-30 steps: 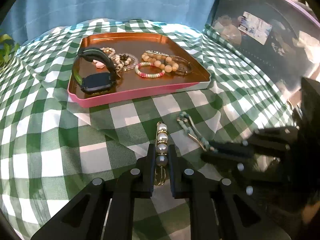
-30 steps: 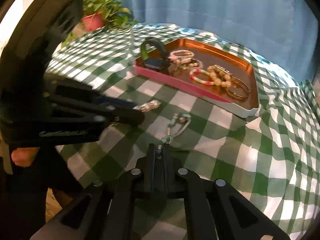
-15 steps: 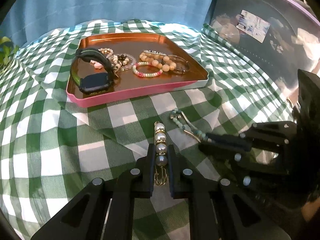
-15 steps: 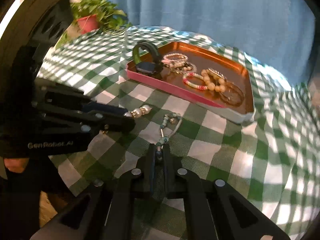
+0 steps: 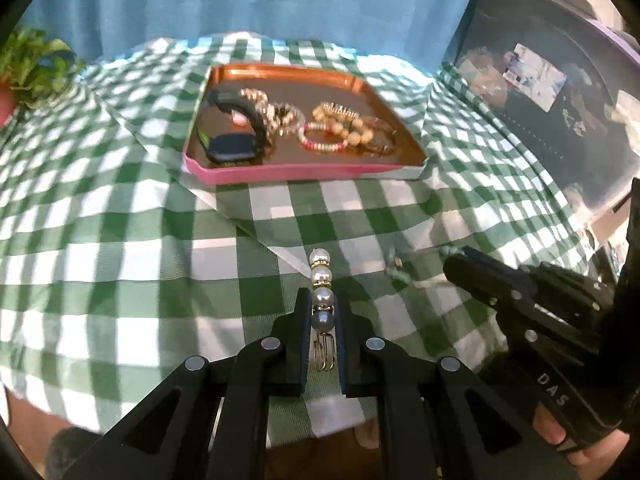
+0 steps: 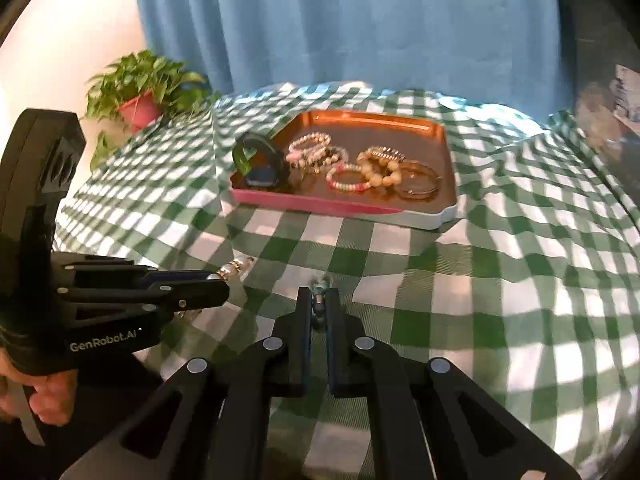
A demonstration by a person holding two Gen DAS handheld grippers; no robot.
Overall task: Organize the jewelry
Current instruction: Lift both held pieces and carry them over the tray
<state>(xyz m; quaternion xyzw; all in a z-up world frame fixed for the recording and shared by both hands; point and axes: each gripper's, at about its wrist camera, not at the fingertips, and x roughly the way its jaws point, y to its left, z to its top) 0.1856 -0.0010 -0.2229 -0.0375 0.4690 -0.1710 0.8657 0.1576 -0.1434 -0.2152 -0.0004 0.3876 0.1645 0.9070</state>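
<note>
My left gripper [image 5: 322,312] is shut on a pearl hair clip [image 5: 321,276], whose pearls stick out past the fingertips above the checked cloth. My right gripper [image 6: 318,304] is shut on a teal beaded bracelet [image 6: 320,286]; in the left wrist view that bracelet [image 5: 404,270] dangles blurred from the right gripper's tip [image 5: 460,264]. The left gripper [image 6: 218,284] with the clip [image 6: 236,268] also shows in the right wrist view. Beyond both stands a copper tray with a pink rim [image 5: 304,170] [image 6: 344,205], holding a black smartwatch [image 5: 232,146], bead bracelets [image 5: 324,142] and a bangle [image 6: 418,186].
A green-and-white checked cloth [image 5: 120,240] covers the table, creased in front of the tray. A potted plant [image 6: 140,96] stands at the far left, a blue curtain [image 6: 360,20] hangs behind, and a dark cabinet [image 5: 552,100] is at the right. A person's hands [image 6: 44,396] hold the grippers.
Both grippers have lifted off the cloth, each carrying its piece: the pearl clip and the teal bracelet now hang clear of the table. The tray looks farther away.
</note>
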